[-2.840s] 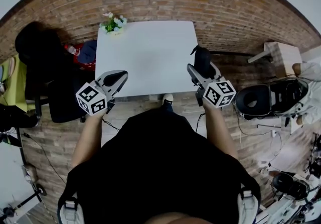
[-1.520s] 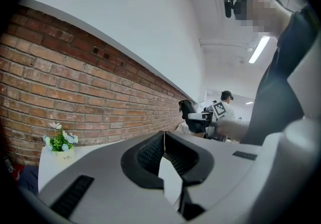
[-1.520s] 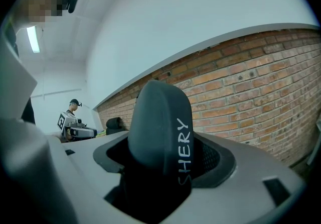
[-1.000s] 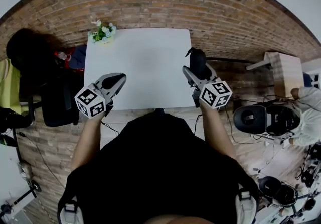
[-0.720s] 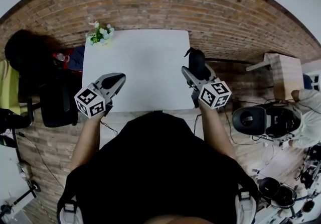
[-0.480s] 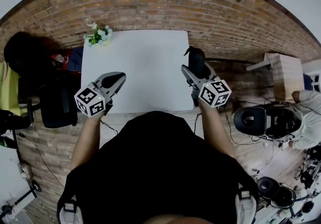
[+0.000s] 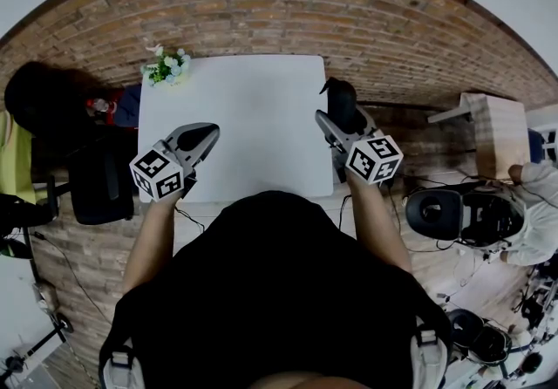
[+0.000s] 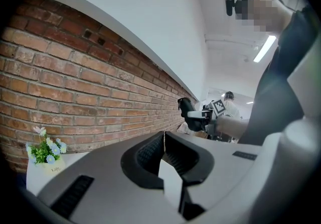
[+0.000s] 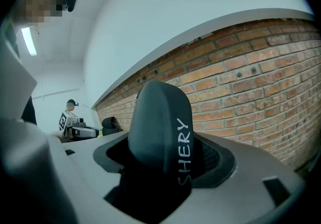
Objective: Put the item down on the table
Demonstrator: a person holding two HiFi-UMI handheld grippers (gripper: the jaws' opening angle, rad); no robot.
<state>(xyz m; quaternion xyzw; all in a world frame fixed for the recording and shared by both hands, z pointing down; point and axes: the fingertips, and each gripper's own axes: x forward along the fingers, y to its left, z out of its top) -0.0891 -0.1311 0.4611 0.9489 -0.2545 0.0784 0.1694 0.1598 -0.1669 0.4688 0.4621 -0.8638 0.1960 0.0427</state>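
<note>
Right gripper [image 7: 335,126]: fingers clamped on matte black rounded item [image 9: 159,127] lettered SHERY, at 3 o'clock edge of white square tabletop [image 7: 248,99]. Left gripper [image 7: 204,134] at 8 o'clock, fingers pressed together, nothing between.

Head view looks down; gripper views face the brick wall [image 9: 251,80].

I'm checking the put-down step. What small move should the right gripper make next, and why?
Probably shift the right gripper leftward over the white table, then lower it. Its jaws are shut on the black item, which hangs at the table's right edge and seemingly does not rest on the top.
</note>
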